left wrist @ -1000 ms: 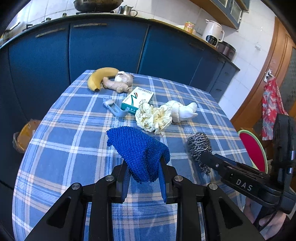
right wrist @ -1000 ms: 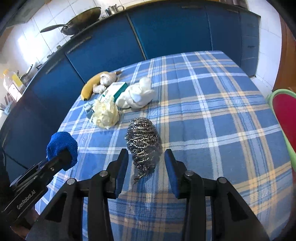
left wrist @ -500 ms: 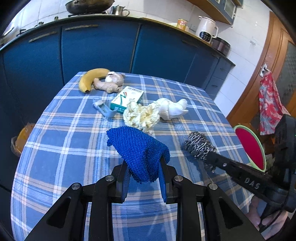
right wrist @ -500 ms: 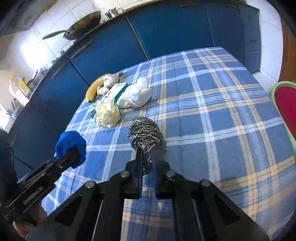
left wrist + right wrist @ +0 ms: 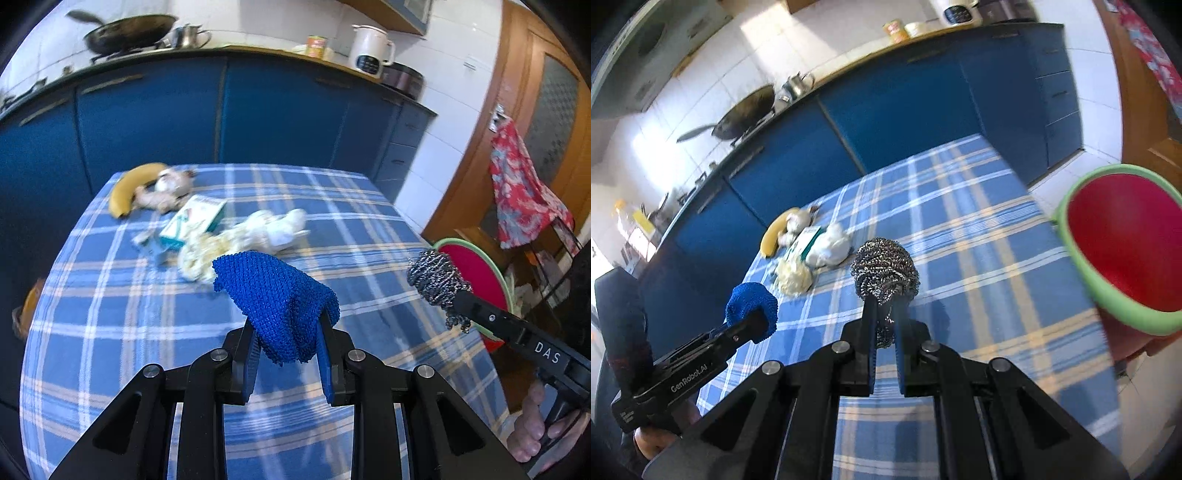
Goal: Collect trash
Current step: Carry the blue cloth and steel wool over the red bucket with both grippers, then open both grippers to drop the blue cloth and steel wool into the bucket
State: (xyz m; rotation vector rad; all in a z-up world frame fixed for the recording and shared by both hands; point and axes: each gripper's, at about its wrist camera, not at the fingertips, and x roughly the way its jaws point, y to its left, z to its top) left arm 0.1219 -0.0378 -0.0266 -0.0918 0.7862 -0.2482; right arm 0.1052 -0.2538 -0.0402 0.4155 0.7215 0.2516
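Steel scourer (image 5: 884,271) gripped in right fingers (image 5: 868,317), blue cloth (image 5: 277,299) in left; red bin (image 5: 1123,251) beside table (image 5: 979,236).

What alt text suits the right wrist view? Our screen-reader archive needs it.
The right gripper holds a steel wool scourer above a blue plaid tablecloth, a red bin with a green rim to its right. The left gripper holds a blue knitted cloth.

Blue cupboards (image 5: 221,110) run along the far side under a white tiled wall (image 5: 746,77). A dark pan (image 5: 129,31) and a white kettle (image 5: 369,51) sit on the counter. A brown wooden door (image 5: 535,122) stands on the right. Sunlight falls on the tiles.
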